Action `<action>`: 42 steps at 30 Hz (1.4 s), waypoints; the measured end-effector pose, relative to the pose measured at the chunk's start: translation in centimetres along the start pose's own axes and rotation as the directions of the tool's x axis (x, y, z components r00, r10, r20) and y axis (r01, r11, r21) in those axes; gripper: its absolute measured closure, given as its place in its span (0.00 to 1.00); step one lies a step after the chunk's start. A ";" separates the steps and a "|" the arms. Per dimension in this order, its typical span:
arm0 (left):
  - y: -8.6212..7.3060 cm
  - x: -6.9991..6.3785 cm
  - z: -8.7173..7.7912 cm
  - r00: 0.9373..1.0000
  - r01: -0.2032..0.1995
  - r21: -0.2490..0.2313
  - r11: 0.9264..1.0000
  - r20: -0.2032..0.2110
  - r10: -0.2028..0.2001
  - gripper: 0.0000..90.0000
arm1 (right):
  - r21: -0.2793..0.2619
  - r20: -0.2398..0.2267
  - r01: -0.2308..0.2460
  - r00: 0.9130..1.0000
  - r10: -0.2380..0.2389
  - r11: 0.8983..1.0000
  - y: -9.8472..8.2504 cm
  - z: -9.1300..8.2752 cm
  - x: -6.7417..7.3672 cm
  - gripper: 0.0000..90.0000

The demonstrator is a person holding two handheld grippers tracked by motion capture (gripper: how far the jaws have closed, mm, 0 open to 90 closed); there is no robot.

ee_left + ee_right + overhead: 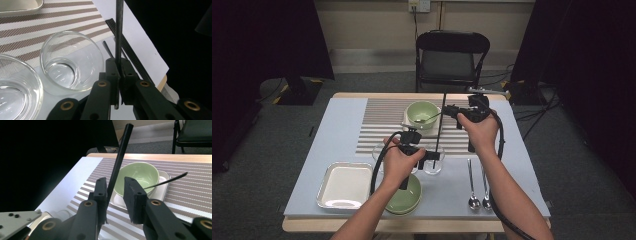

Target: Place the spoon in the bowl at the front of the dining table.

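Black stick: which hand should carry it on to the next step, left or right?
Left. The left gripper is shut on the black stick near its lower end, beside the glass. The right gripper has its jaws apart around the stick, so it probably has no hold.

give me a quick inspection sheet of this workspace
surface: table with a pale cover and a striped mat
job's things: thin black rod, standing near upright over the table
clutter: green bowl with a spoon in it on a small tray; two glasses; metal tray; second green bowl; two spoons; more black sticks lying flat
grippers: left tongs shut on the rod's lower part; right tongs open, rod between the jaws against one of them
cables: black cable along the right forearm; another loops by the left wrist
surroundings: folding chair, grey carpet, dark curtains
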State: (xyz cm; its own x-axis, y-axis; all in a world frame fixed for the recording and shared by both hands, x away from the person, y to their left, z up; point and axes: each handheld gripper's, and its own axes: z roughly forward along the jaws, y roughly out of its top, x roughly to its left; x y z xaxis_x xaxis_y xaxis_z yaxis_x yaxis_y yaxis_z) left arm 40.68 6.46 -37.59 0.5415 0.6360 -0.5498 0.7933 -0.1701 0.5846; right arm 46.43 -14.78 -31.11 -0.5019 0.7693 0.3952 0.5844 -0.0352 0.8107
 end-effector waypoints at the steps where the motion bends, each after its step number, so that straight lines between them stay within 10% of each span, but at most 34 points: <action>1: 0.0 0.0 0.0 1.000 0.000 0.000 1.000 0.000 0.000 0.97 | 0.001 0.005 0.003 1.000 -0.003 1.000 -0.1 0.0 -0.1 0.81; 34: 0.2 0.1 -1.3 1.000 -0.013 0.011 1.000 0.010 0.012 0.97 | -0.009 0.052 0.081 0.995 -0.081 0.997 -1.2 1.1 -0.6 0.62; 42: 0.3 0.3 -1.7 1.000 -0.019 0.018 1.000 -0.008 0.019 0.97 | -0.044 0.022 0.104 0.994 -0.103 0.994 -1.8 0.7 -1.4 0.43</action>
State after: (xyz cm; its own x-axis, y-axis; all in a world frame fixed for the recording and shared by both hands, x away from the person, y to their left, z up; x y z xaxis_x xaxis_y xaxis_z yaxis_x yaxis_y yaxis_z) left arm 40.62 7.82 -36.56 0.5542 0.6383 -0.5342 0.7881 -0.1957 0.5837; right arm 46.47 -15.33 -33.42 -0.5451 0.7829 0.2998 0.5004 0.0168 0.8656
